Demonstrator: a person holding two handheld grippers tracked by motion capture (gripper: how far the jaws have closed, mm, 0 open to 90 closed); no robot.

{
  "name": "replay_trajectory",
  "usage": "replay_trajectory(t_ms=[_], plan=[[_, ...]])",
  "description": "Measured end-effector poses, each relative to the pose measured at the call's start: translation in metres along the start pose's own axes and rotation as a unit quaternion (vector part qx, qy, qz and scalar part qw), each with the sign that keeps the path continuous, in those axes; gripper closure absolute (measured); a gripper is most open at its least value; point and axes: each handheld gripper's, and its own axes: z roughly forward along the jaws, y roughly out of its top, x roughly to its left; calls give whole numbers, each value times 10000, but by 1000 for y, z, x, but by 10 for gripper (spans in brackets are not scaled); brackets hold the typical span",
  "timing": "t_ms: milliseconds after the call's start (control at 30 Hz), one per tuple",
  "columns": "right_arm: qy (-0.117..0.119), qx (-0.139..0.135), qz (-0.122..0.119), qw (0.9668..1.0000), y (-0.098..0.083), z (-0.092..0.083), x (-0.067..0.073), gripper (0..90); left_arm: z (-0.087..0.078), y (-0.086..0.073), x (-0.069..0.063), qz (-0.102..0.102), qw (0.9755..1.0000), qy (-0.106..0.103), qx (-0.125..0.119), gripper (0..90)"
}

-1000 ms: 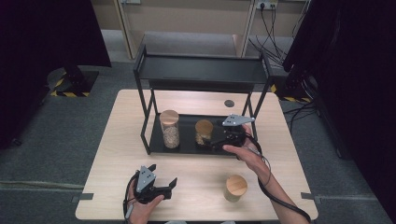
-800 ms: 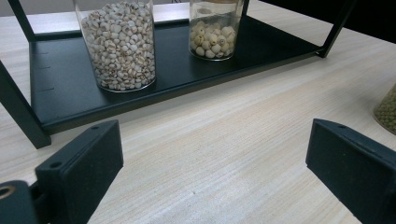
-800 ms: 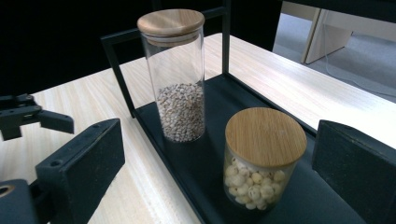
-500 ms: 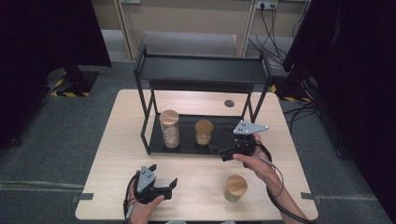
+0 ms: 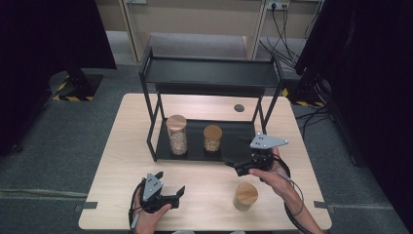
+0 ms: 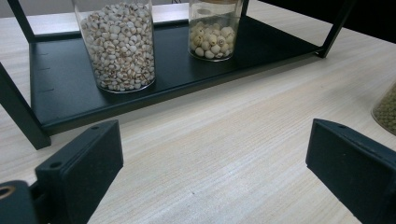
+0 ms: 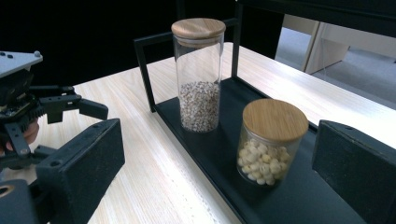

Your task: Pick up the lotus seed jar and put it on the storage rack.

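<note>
A lab or recording studio is showing here rather than a home. A lone light-wood table (image 5: pixel 146 117) is standing on grey carpet tiles (image 5: pixel 58 146), with black curtains (image 5: pixel 44 39) hanging at both sides. Yellow-and-black hazard tape (image 5: pixel 73 97) is marking the foot of a stand, loose cables (image 5: pixel 282 29) are trailing from a wall socket (image 5: pixel 273 5), and strips of tape (image 5: pixel 83 207) are marking the table's position on the floor.

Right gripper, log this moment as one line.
right gripper: open, empty, beside shelf | short jar: on shelf tray | third jar: on table
</note>
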Motion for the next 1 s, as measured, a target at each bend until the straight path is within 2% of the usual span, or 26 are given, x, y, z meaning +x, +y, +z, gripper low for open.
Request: replay_trajectory(t_ms=[433,1000], plan=[[6,-194,56,9998,-19,-26,10,30,1,0,-1,2,10000,0,8,34],[-42,-229,113,9997,-41,-41,25,29,1,0,0,-16,10000,1,8,34]])
